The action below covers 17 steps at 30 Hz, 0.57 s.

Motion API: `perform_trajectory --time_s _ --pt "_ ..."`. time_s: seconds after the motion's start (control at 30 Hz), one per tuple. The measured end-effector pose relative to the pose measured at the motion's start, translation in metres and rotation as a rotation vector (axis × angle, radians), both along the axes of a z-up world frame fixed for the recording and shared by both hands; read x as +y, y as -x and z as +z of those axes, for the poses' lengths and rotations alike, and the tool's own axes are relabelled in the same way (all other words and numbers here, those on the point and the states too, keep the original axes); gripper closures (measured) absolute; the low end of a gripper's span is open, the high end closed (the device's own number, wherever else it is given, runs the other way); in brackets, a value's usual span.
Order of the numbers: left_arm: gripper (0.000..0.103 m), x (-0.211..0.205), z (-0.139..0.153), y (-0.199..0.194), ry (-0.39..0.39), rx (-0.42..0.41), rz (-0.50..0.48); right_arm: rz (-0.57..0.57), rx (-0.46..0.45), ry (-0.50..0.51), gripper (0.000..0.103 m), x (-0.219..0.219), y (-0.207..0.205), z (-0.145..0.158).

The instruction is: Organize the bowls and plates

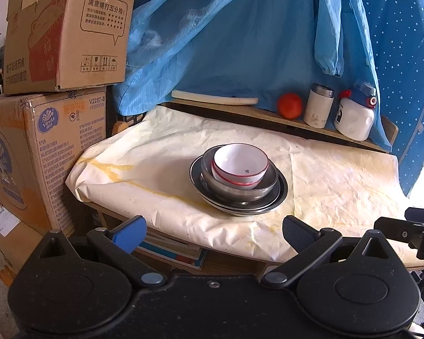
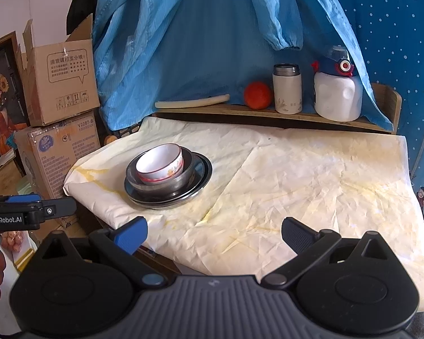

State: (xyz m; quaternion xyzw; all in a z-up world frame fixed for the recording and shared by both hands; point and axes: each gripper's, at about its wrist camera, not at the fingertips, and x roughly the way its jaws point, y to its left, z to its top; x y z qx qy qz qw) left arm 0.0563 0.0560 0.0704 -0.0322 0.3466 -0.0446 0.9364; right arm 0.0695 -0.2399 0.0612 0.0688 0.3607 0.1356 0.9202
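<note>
The counter point(image 2: 311, 186), covered with a creased, yellow-stained white sheet, carries one nested stack, and that stack serves as the landmark for all positions below. At the bottom lie the steel plates point(image 1: 279, 195), apparently two, one on the other; in them sits a steel bowl point(image 1: 240, 189), and in that bowl sit the white red-rimmed bowls point(image 1: 240, 165), seemingly two nested, the top one tilted slightly. The dishes thus already lie gathered, largest under smallest; this arrangement fits either a completed stacking or a stack awaiting separation, and the views do not settle which. The stack is round and has no long axis. It stands left of the counter's middle, near the left edge. The left gripper point(image 1: 213, 230) faces the stack almost straight ahead, with bare sheet between; its jaws stand wide apart and hold nothing. The right gripper point(image 2: 214, 233) sees the stack ahead and to its left, farther off; its jaws are likewise apart and empty. The left side is judged nearer. Behind the stack, a raised wooden shelf point(image 2: 240, 111) carries a pale rod, an orange fruit point(image 2: 257, 95), a white flask point(image 2: 287, 89) and a white bottle point(image 2: 337, 93). Left of the stack, cardboard boxes point(image 1: 42, 141) stand off the counter. Nothing obstructs either approach.
</note>
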Motion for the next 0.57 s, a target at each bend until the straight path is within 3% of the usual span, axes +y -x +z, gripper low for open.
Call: perform_trajectory --time_s 0.57 --pt "0.001 -0.006 -0.004 -0.011 0.000 0.020 0.002 0.016 0.029 -0.005 0.000 -0.003 -0.014 -0.007"
